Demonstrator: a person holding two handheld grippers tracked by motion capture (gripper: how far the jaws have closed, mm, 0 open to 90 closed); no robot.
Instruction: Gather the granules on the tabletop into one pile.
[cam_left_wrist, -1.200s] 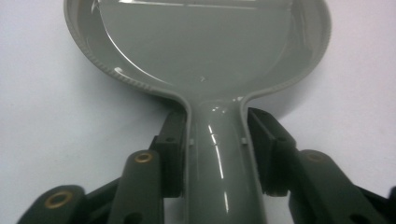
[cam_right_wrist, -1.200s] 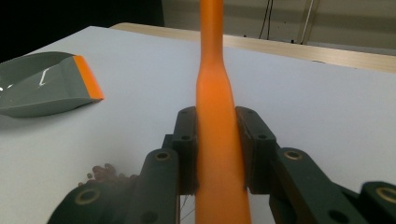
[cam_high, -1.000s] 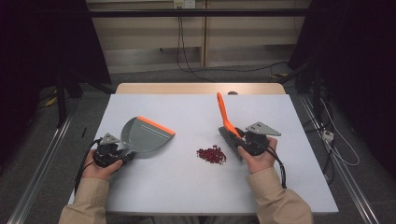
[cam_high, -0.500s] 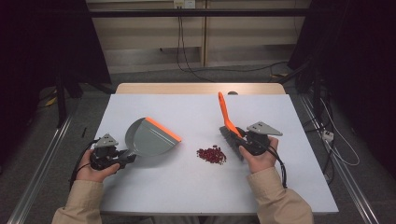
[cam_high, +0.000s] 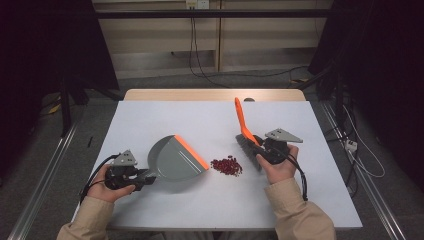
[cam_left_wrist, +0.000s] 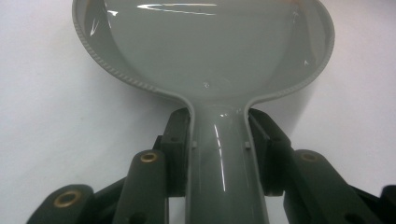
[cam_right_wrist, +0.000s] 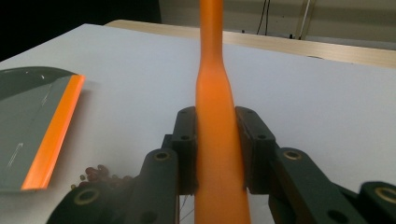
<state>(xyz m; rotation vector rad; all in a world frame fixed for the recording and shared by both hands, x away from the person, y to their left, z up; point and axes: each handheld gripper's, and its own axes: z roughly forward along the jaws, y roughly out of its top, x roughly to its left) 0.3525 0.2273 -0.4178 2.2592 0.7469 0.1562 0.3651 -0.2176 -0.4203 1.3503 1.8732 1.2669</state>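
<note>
On the white table (cam_high: 165, 215), the left gripper (cam_high: 142, 179) pinches the grey dustpan (cam_high: 175, 159) by its handle. The right gripper (cam_high: 260, 150) clamps the orange brush (cam_high: 243, 127); red beans (cam_high: 226, 166) lie between both, just beside the brush.

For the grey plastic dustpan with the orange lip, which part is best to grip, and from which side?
Grip the grey plastic dustpan with the orange lip by its narrow handle, coming from the rear end, opposite the lip. The handle is slim enough for the jaws to close on its two sides, as the left gripper holds it now, and the lip stays free to face the small red pieces.
</note>
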